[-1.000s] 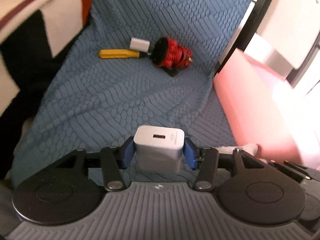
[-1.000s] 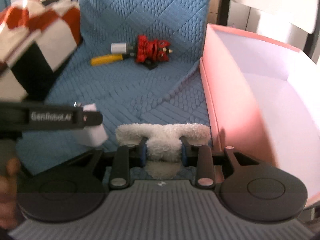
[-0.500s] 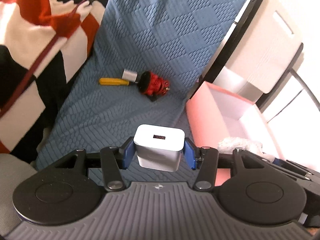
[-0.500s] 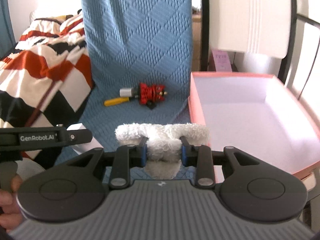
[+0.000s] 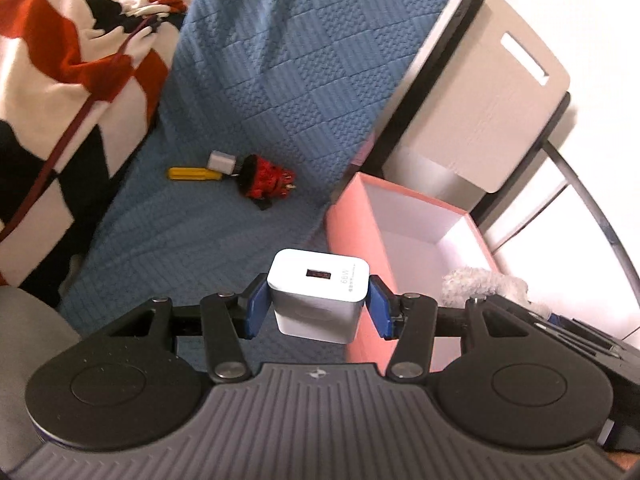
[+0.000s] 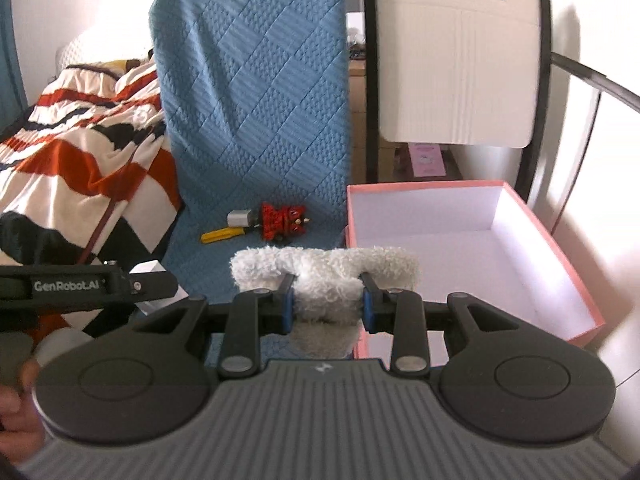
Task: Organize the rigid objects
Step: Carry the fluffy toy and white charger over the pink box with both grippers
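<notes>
The left gripper (image 5: 318,304) pinches a smooth, white, boxy plastic charger (image 5: 318,298); the right gripper (image 6: 328,304) squeezes a fluffy white plush piece (image 6: 324,276).

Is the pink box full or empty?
Empty, as far as it shows. The right wrist view looks into the pink box and finds only bare white floor and walls; its nearest corner hides behind the tongs.

light: bright daylight from right | glare: wall (image 5: 592,20) blown out | edges: fisheye-bent | focus: slight soft blur
</notes>
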Demonstrator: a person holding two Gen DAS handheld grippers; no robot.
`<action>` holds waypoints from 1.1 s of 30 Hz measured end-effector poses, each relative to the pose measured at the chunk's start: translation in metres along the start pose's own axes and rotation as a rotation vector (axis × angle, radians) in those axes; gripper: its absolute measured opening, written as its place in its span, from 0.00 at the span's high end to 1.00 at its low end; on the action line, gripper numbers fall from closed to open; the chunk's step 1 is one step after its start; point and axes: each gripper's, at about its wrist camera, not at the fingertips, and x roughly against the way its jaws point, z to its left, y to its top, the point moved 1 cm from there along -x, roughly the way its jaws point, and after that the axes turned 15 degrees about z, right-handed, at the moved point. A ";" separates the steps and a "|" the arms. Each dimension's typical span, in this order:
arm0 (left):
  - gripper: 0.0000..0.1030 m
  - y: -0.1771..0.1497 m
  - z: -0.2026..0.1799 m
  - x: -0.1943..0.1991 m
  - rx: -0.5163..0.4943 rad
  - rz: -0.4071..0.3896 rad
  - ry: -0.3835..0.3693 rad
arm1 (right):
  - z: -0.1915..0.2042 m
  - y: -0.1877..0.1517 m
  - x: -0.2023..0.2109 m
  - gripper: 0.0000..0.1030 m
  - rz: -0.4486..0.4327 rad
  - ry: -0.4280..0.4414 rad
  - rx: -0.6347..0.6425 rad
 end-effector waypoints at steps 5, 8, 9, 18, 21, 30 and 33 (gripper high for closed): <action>0.44 0.006 -0.030 -0.001 -0.026 0.004 -0.008 | -0.021 0.000 0.013 0.67 -0.020 -0.043 0.006; 0.44 0.006 -0.053 -0.010 -0.046 0.025 -0.021 | -0.040 -0.001 0.018 0.67 -0.018 -0.057 -0.028; 0.44 0.006 -0.060 -0.014 -0.044 0.031 -0.026 | -0.046 -0.002 0.020 0.67 -0.019 -0.061 -0.037; 0.44 0.015 -0.131 -0.062 -0.133 0.072 -0.046 | -0.115 0.000 0.017 0.67 -0.001 -0.129 -0.114; 0.44 0.022 -0.148 -0.081 -0.158 0.081 -0.040 | -0.135 0.002 0.004 0.67 0.021 -0.140 -0.128; 0.44 0.035 -0.166 -0.150 -0.154 0.186 -0.014 | -0.171 0.013 -0.043 0.67 0.100 -0.122 -0.142; 0.44 0.038 -0.167 -0.172 -0.154 0.224 -0.005 | -0.180 0.016 -0.062 0.67 0.139 -0.114 -0.151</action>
